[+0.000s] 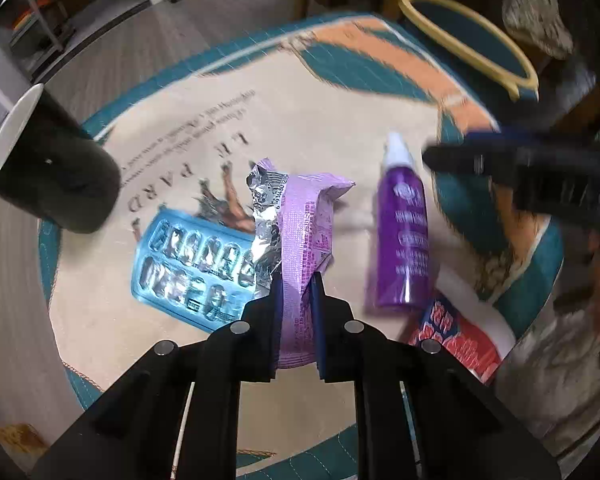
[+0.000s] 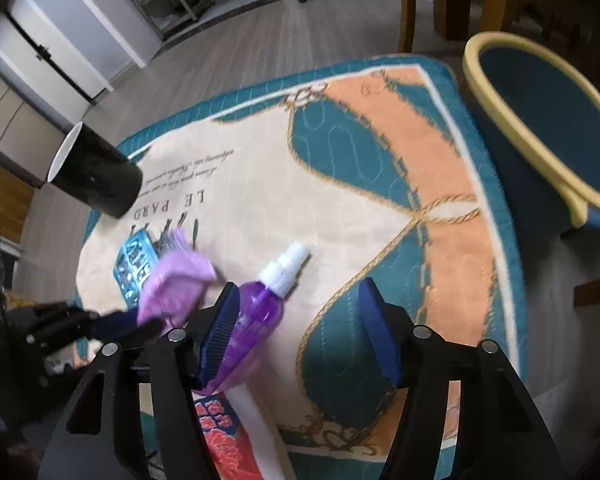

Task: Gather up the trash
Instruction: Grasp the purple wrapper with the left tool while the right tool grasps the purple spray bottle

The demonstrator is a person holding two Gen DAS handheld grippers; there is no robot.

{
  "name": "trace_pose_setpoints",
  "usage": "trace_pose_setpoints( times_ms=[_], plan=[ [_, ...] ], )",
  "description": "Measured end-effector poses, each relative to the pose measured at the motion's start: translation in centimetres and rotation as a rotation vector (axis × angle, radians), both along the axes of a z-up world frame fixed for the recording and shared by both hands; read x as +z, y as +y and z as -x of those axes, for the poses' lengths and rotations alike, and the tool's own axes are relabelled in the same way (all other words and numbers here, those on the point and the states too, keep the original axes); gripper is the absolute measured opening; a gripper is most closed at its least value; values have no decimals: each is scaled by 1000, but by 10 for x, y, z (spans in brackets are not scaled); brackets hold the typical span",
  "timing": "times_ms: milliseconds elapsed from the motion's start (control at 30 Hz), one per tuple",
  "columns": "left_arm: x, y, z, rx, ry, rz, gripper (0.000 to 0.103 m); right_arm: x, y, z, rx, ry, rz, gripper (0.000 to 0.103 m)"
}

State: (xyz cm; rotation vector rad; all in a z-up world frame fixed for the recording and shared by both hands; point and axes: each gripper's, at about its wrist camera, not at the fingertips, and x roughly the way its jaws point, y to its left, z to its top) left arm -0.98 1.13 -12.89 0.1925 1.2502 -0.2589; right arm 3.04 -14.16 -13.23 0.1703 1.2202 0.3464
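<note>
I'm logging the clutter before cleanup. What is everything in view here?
Wrapper: one, lilac with foil, mat centre, in the left gripper.
Blister pack: one, blue, beside wrapper.
Spray bottle: one, purple with white cap, lying on mat.
Cup: one, black, white inside, mat corner.
Packet: one, red and white, near edge.
Mat: one, teal, cream, orange.
Bin: one, blue with yellow rim, beside mat.
Left gripper: shut on wrapper.
Right gripper: open around bottle.
</note>
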Motion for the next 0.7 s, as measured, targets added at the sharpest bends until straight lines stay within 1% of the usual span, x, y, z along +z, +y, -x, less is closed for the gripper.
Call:
trace_pose_setpoints(
  times_ms=[133,267,367,433,533,700],
  plan=[
    [11,21,-2,63,-40,23,12,-9,13,3,39,38,-26,61],
    [17,32,-8,109,-44,53,12,-17,30,3,76,65,-32,57],
    [21,30,-10,92,-57,61,12,-25,39,1,96,84,-22,53],
    [20,25,-9,70,-60,48,12,-26,41,0,102,78,-10,46],
    [22,27,-7,76,-54,48,12,-26,39,-3,101,86,-39,40],
    [35,26,-10,74,-96,74,12,-10,22,-9,54,33,-56,38]
  ],
)
